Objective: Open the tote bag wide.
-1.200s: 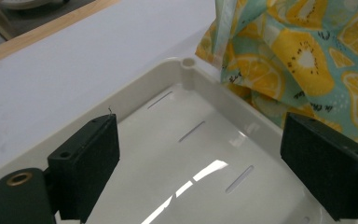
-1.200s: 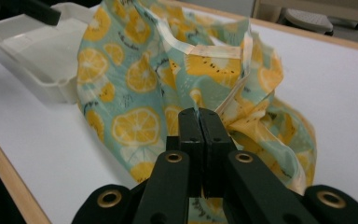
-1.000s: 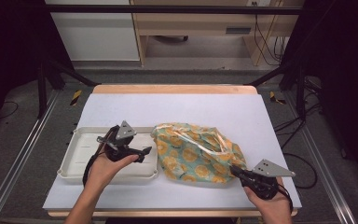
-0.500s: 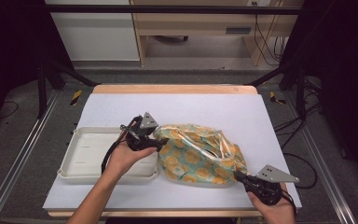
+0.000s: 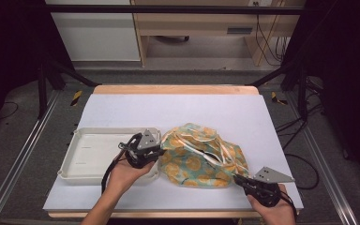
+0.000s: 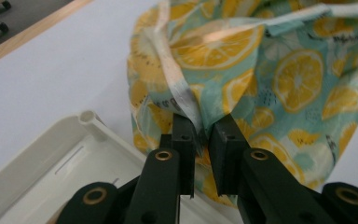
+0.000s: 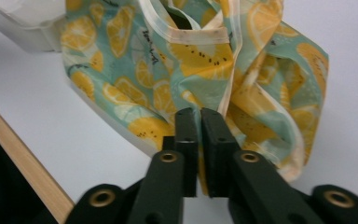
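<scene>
A teal cloth [image 5: 201,154] printed with yellow lemon slices and trimmed with white straps lies crumpled on the white table cover. My left gripper [image 5: 159,151] is at the cloth's left edge, beside the tray. Its jaws have just been closing, and in the left gripper view they [image 6: 204,122] pinch a fold of the cloth [image 6: 279,70] by its white hem. My right gripper [image 5: 238,179] is at the cloth's near right corner. Its jaws [image 7: 199,114] have just eased apart slightly and still grip the edge of the cloth [image 7: 191,60].
A shallow white tray [image 5: 89,150] sits left of the cloth, with its right rim touching the fabric. The table cover [image 5: 215,112] stretches bare behind the cloth. The wooden table edge [image 5: 168,214] runs close to both hands.
My left hand moved right from over the tray to the cloth's left edge, and its jaws closed on a fold there. The right hand stayed at the near right corner.
</scene>
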A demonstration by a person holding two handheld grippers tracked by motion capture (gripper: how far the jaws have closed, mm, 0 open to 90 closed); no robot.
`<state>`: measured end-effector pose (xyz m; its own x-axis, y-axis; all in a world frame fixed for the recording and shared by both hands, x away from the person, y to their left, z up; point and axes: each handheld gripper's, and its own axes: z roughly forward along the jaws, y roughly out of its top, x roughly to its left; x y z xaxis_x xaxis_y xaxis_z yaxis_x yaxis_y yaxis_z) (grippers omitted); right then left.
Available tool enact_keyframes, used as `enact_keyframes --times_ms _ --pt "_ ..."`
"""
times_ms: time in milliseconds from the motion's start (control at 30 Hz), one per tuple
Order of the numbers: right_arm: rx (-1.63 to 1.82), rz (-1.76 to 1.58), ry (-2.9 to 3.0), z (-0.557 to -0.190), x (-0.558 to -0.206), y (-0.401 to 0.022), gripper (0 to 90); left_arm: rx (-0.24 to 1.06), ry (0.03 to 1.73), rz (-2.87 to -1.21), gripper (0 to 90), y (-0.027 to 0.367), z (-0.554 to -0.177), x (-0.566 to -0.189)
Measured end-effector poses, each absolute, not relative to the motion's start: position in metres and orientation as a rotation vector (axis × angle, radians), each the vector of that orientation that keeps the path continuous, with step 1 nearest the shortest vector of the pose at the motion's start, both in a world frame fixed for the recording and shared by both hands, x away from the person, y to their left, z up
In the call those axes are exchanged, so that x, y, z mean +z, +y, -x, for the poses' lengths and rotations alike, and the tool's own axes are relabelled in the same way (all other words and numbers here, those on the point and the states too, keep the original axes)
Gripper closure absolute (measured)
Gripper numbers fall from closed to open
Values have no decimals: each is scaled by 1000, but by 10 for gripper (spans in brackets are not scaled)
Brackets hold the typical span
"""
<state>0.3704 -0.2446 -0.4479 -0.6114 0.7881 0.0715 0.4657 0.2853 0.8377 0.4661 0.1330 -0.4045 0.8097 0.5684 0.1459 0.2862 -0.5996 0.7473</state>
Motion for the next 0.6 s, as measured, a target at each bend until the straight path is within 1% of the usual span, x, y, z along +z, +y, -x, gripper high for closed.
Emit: enact_keyframes --times_ms 33,100,200,233,300,433,600 --pt "1260 -1124 2211 -371 -446 -244 772 491 627 -2240 827 133 -465 -404" --pt "1247 -1126 2204 -372 -443 -242 652 458 618 -2235 857 134 -461 -406" --pt "1238 -1132 2184 -374 -433 -242 490 476 598 -2273 871 134 -455 -410" --pt "1237 -1126 2180 -375 -429 -242 439 464 606 -2264 873 135 -454 -410" --pt "1234 -1120 2162 -378 -420 -242 362 451 612 -2259 879 138 -454 -410" --pt "1231 -1104 2156 -387 -399 -239 267 439 612 -2258 881 140 -453 -410" --pt "1197 -1079 2182 -417 -372 -228 211 431 601 -2262 882 140 -452 -409"
